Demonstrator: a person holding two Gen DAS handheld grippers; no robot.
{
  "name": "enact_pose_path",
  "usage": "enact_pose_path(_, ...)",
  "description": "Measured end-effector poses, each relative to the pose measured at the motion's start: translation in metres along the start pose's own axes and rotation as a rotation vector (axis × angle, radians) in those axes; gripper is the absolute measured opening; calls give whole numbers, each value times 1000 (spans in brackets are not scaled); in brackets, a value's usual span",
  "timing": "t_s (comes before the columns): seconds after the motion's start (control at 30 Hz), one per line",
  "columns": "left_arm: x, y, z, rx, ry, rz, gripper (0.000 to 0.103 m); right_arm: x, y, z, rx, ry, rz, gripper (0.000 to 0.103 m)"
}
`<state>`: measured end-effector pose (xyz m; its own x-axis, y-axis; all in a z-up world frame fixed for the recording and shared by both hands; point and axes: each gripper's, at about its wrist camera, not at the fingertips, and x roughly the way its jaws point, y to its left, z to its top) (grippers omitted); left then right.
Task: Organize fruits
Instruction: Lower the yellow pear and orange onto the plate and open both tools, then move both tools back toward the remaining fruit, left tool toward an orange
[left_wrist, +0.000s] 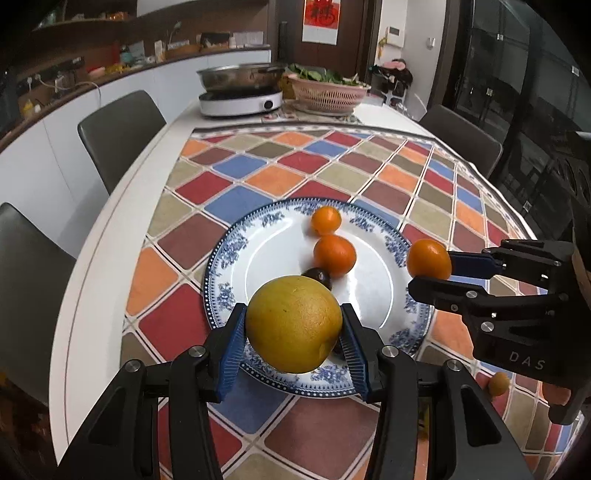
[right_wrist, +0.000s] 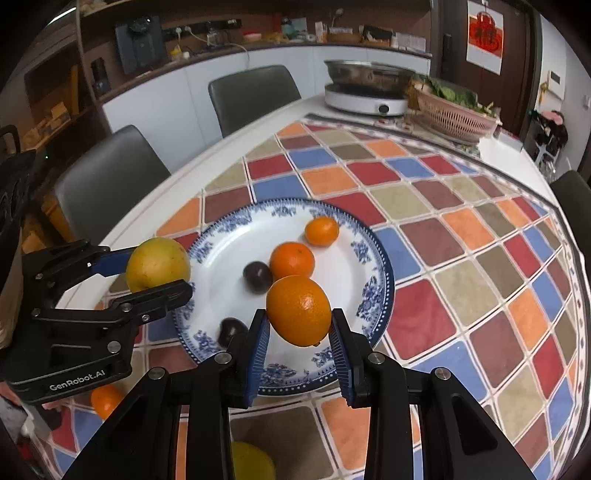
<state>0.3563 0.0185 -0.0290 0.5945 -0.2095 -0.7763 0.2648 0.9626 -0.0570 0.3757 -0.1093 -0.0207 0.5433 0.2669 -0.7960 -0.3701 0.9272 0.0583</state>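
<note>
Both claws were loaded over the plate. The left gripper was clenched on a big yellow grapefruit, blue pads pressed to either side, and it hung above the plate's near rim. From the right wrist view the same grapefruit sat between that gripper's fingers at the plate's left edge.

The right gripper was grasping an orange, pads tight on both flanks, held above the plate's near half. In the left wrist view that orange showed at the tip of the right gripper, just over the plate's right rim.

On the plate itself, two small oranges: one near the middle, another toward the far rim, close together but apart. A dark round fruit lay just beside the middle orange, touching it or nearly so. A second dark fruit sat near the front rim, partly behind the right gripper's left finger.

Off the plate, on the checked tablecloth, a small orange fruit lay under the left gripper, and a yellow one showed blurred between the right gripper's arms at the bottom edge.

At the table's far end stood a steel pan on a white cooker, beside a pink basket of greens.
</note>
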Motion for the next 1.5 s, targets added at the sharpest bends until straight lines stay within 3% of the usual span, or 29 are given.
enact_pose_path(0.37, 23, 2, 3, -1, 55, 2, 50, 24, -10, -4, 30, 50, -1, 34)
enact_pose_path(0.43, 19, 1, 5, -1, 31, 13, 59, 24, -12, -4, 41, 45, -8, 35)
enact_pose_path(0.47, 14, -1, 7, 6, 15, 21, 65, 22, -12, -4, 45, 38, -8, 39)
enact_pose_path(0.53, 7, -3, 8, 9, -3, 44, 65, 17, -13, -4, 47, 20, -10, 48)
enact_pose_path(0.73, -25, -17, 2, 29, -46, 104, 65, -9, -12, -8, 57, -42, -35, 48)
enact_pose_path(0.93, -65, -30, -9, 17, -105, 119, 65, -43, -8, -20, 51, -88, -37, 48)
enact_pose_path(1.37, -139, -42, -45, -41, -189, 181, 76, -109, 15, -50, 62, -150, -77, 48)
enact_pose_path(1.5, -154, -37, -56, -77, -194, 186, 76, -121, 22, -61, 119, -146, -96, 60)
